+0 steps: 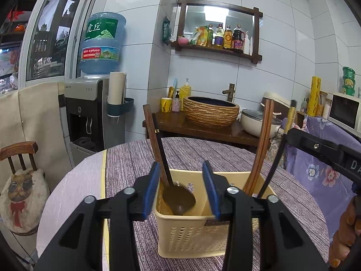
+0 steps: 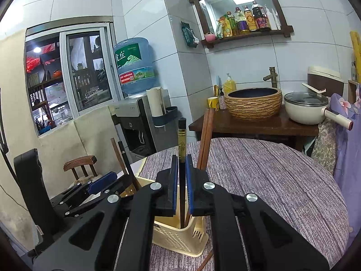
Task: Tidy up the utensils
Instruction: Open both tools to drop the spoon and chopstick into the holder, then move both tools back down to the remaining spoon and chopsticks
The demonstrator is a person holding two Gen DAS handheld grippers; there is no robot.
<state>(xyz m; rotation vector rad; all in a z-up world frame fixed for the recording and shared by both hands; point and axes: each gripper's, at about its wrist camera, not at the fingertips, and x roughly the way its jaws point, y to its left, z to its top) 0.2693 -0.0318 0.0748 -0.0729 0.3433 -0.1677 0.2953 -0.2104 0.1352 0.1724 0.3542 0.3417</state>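
Right gripper jaws clenched on black chopstick, upright, tip in basket. Left gripper jaws released, ladle between them, 12 o'clock.

A perforated, matt cream plastic basket stands on a coarse-woven purple cloth, holding reddish wooden chopsticks, a glossy black chopstick and a smooth brown ladle.
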